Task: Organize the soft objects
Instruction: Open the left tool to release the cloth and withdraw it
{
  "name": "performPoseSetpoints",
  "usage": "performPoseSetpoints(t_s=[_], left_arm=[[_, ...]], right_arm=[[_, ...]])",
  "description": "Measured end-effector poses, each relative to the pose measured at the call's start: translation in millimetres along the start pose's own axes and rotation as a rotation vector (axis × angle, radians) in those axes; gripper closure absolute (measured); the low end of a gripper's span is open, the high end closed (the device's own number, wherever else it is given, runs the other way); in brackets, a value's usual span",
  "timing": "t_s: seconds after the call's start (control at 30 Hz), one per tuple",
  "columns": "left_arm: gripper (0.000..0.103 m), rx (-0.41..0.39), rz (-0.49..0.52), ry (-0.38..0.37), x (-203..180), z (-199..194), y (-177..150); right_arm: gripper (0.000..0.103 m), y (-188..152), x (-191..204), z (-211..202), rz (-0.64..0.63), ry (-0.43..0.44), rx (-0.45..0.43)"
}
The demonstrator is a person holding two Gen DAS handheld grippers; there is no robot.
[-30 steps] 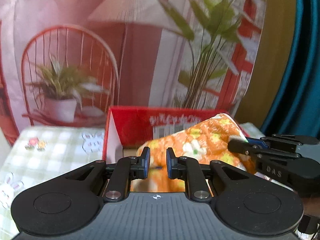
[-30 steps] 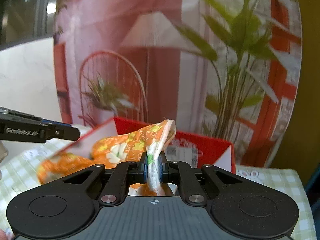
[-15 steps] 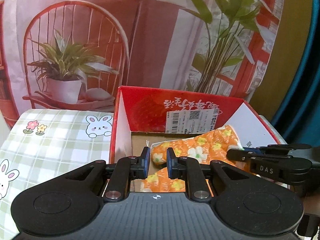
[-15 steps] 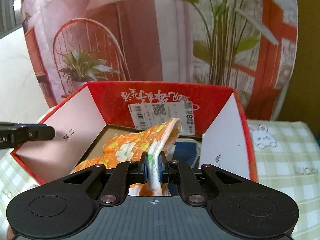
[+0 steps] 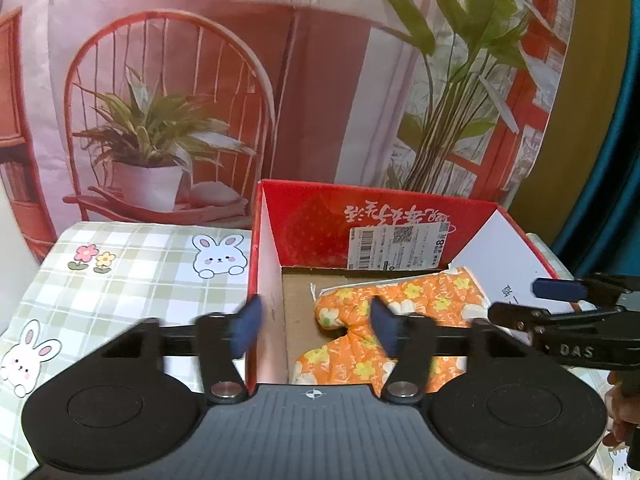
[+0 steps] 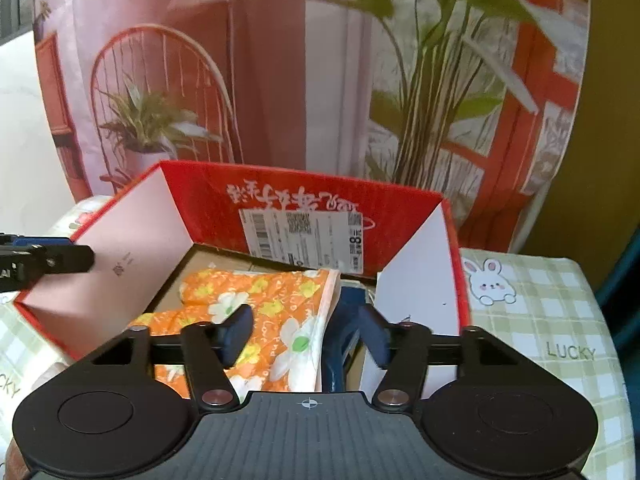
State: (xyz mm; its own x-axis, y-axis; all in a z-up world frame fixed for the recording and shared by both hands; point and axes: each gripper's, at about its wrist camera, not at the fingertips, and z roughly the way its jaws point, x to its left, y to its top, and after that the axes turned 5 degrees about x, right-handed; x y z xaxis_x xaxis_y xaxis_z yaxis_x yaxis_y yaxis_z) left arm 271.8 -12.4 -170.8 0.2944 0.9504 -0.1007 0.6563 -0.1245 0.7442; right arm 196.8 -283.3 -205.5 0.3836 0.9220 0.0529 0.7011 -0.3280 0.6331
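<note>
An orange flowered oven mitt (image 5: 404,308) lies inside the red cardboard box (image 5: 312,220); it also shows in the right wrist view (image 6: 264,304), in the box (image 6: 208,204). My left gripper (image 5: 316,326) is open and empty over the box's near left wall. My right gripper (image 6: 306,334) is open and empty just above the mitt's cuff. The right gripper shows at the right of the left wrist view (image 5: 560,300), jaws apart. A dark blue item (image 6: 340,320) lies in the box right of the mitt, mostly hidden.
The box stands on a green checked tablecloth with rabbits (image 5: 120,276), which also lies right of the box (image 6: 540,320). A printed backdrop with a chair and plants (image 5: 168,120) hangs behind. The box flaps (image 6: 416,276) stand up on both sides.
Both grippers have opened. The right one let go of the mitt, which dropped flat into the box. The left gripper's fingers are blurred from opening.
</note>
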Motion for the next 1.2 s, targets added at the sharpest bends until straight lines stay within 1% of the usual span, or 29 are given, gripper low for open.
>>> performPoseSetpoints(t_s=[0.03,0.07,0.1,0.13,0.17,0.2,0.37,0.47,0.57,0.73,0.8,0.87,0.93,1.03,1.1,1.2], left_arm=[[0.028,-0.004,0.005,0.001,-0.4,-5.3,-1.4],[0.021,-0.004,0.010,0.003,-1.0,-10.0,-2.8],[0.010,-0.003,0.015,0.010,-1.9,-15.6,-5.2],[0.004,-0.001,0.019,0.022,-2.9,-20.5,-7.6],[0.000,-0.003,0.023,0.037,-3.8,-25.1,-10.8],[0.000,-0.002,0.034,0.055,-5.4,-30.1,-14.8],[0.000,0.029,0.107,0.115,-12.4,-50.2,-33.7],[0.000,0.025,0.121,0.116,-14.3,-65.3,-49.1],[0.000,0.019,0.092,0.103,-10.6,-80.2,-65.4],[0.000,-0.010,0.017,0.124,-1.5,-102.7,-90.7],[0.000,-0.021,0.009,0.142,-1.4,-111.1,-101.3],[0.000,-0.025,0.020,0.150,-6.0,-120.1,-114.7],[0.000,-0.013,0.035,0.137,-12.5,-125.7,-128.4],[0.000,0.043,0.048,0.100,-22.7,-126.4,-150.8],[0.000,0.073,0.046,0.082,-25.0,-125.4,-162.3],[0.000,0.108,0.031,0.080,-24.0,-121.1,-172.8]], right_arm=[[0.034,-1.6,0.8,-5.1,-0.005,-0.006,-0.005],[0.027,-4.1,1.5,-11.2,-0.008,-0.012,-0.011],[0.020,-6.6,2.0,-16.9,-0.008,-0.013,-0.018],[0.016,-9.3,2.6,-22.9,-0.007,-0.013,-0.026],[0.007,-13.0,3.3,-30.3,-0.005,-0.013,-0.037],[0.000,-16.3,3.7,-36.5,-0.002,-0.009,-0.047],[0.000,-32.4,2.6,-67.8,0.053,0.021,-0.085],[0.000,-46.2,5.1,-83.6,0.073,0.037,-0.103],[0.000,-66.0,10.0,-97.5,0.071,0.041,-0.120],[0.000,-105.7,15.6,-114.0,0.128,0.067,-0.114],[0.000,-122.2,19.3,-119.9,0.137,0.080,-0.112],[0.000,-136.5,24.5,-125.5,0.119,0.090,-0.107],[0.000,-148.2,30.5,-130.5,0.084,0.091,-0.104],[0.000,-162.9,36.5,-132.0,0.044,0.095,-0.071],[0.000,-171.7,35.9,-128.8,0.047,0.100,-0.038],[0.000,-182.9,31.7,-126.8,0.083,0.096,-0.006]])
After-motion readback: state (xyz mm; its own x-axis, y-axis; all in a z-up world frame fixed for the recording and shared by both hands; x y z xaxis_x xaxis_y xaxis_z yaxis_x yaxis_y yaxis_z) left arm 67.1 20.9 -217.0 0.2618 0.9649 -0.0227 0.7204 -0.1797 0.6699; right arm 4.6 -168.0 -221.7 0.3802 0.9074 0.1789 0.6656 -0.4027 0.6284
